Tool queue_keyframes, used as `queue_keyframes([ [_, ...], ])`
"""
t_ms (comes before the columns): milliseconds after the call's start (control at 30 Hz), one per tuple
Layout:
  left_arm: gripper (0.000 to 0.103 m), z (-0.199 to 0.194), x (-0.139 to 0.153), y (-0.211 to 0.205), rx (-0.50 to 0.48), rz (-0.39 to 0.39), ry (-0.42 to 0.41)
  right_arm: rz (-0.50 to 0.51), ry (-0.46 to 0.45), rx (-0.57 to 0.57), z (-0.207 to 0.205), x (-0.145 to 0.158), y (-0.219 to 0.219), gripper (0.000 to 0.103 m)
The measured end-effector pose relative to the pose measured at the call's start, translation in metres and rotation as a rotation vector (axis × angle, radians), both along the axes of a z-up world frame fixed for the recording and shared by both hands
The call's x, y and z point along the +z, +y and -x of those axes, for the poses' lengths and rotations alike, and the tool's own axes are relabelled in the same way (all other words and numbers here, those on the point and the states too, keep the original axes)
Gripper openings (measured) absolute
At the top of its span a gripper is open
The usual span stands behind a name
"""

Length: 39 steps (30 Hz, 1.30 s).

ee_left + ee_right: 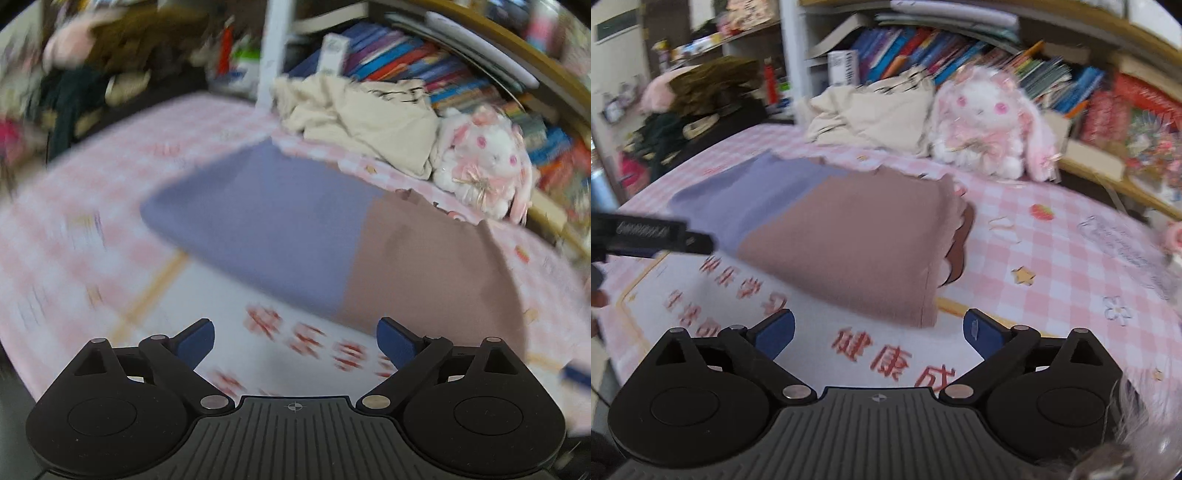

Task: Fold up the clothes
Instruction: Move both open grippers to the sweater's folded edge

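Note:
A folded garment, half lavender-blue [266, 221] and half dusty brown [432, 258], lies flat on the pink checked tablecloth [74, 236]. It also shows in the right wrist view [849, 240]. My left gripper [295, 341] is open and empty, just in front of the garment's near edge. My right gripper [879, 332] is open and empty, in front of the brown half. The left gripper's body [646, 232] reaches in from the left edge of the right wrist view. A crumpled cream garment [369, 118] lies behind, also in the right wrist view [871, 110].
A white and pink plush rabbit [990, 125] sits at the back beside the cream garment. Shelves of books [960, 59] stand behind the table. A pile of dark clothes and a pink plush [687, 103] lies at the far left. Red printed characters [897, 358] mark the cloth near me.

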<state>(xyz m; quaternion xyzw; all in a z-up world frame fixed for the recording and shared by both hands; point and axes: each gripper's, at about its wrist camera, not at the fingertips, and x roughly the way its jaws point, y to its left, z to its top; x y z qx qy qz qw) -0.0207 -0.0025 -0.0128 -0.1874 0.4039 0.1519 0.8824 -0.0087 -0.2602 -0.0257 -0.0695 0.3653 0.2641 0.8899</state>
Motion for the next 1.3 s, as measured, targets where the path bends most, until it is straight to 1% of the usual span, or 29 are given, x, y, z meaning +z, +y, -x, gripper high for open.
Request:
queue_keyframes([
  [167,0.097,0.03,-0.012,0.009,0.174,0.21,0.013,-0.01,0.006,0.071,-0.003,-0.003,-0.009,0.101],
  [267,0.097,0.05,-0.017,0.021,0.292,0.301,-0.02,-0.021,0.03,0.09,-0.007,-0.006,-0.008,0.101],
  [333,0.096,0.059,-0.02,0.032,0.349,0.371,-0.059,-0.017,0.036,0.1,-0.01,-0.007,-0.006,0.101],
  [433,0.096,0.065,-0.027,0.053,0.401,0.481,-0.136,-0.006,0.027,0.101,-0.011,-0.008,0.0,0.101],
  [567,0.096,0.047,-0.04,0.087,0.432,0.6,-0.17,0.004,0.023,0.087,-0.014,-0.008,0.006,0.101],
  [633,0.094,0.037,-0.048,0.107,0.469,0.652,-0.188,0.012,0.017,0.071,-0.014,-0.006,0.008,0.101],
  [700,0.094,0.028,-0.054,0.126,0.539,0.683,-0.212,0.016,0.034,0.057,-0.016,-0.004,0.009,0.095],
  [733,0.091,0.025,-0.059,0.133,0.578,0.698,-0.227,0.014,0.043,0.049,-0.016,-0.003,0.009,0.094],
  [767,0.089,0.022,-0.063,0.141,0.607,0.713,-0.247,0.011,0.049,0.037,-0.016,-0.002,0.009,0.084],
  [800,0.084,0.018,-0.066,0.148,0.622,0.727,-0.266,0.008,0.053,0.025,-0.016,-0.002,0.009,0.073],
  [833,0.079,0.013,-0.068,0.154,0.624,0.732,-0.272,0.013,0.058,0.009,-0.016,-0.002,0.009,0.068],
  [900,0.074,0.001,-0.07,0.164,0.609,0.726,-0.276,0.019,0.073,-0.031,-0.02,-0.002,0.01,0.054],
  [967,0.063,-0.013,-0.074,0.171,0.585,0.719,-0.287,0.011,0.09,-0.07,-0.028,-0.002,0.011,0.044],
  [1000,0.053,-0.019,-0.077,0.174,0.58,0.724,-0.294,0.006,0.098,-0.089,-0.033,-0.003,0.012,0.041],
  [1033,0.046,-0.023,-0.08,0.178,0.577,0.732,-0.3,0.003,0.101,-0.113,-0.039,-0.003,0.013,0.04],
  [1067,0.044,-0.026,-0.082,0.181,0.579,0.745,-0.304,0.005,0.104,-0.139,-0.048,-0.003,0.015,0.04],
  [1100,0.039,-0.028,-0.084,0.184,0.578,0.755,-0.305,0.006,0.105,-0.166,-0.055,-0.003,0.016,0.04],
  [1200,0.038,-0.027,-0.085,0.187,0.553,0.758,-0.301,0.024,0.111,-0.232,-0.078,-0.01,0.018,0.04],
  [1233,0.038,-0.028,-0.085,0.188,0.545,0.759,-0.301,0.041,0.118,-0.244,-0.083,-0.015,0.02,0.039],
  [1267,0.035,-0.029,-0.086,0.189,0.535,0.76,-0.294,0.037,0.138,-0.249,-0.086,-0.02,0.02,0.033],
  [1300,0.022,-0.03,-0.086,0.189,0.524,0.761,-0.274,0.027,0.161,-0.252,-0.089,-0.024,0.02,0.026],
])
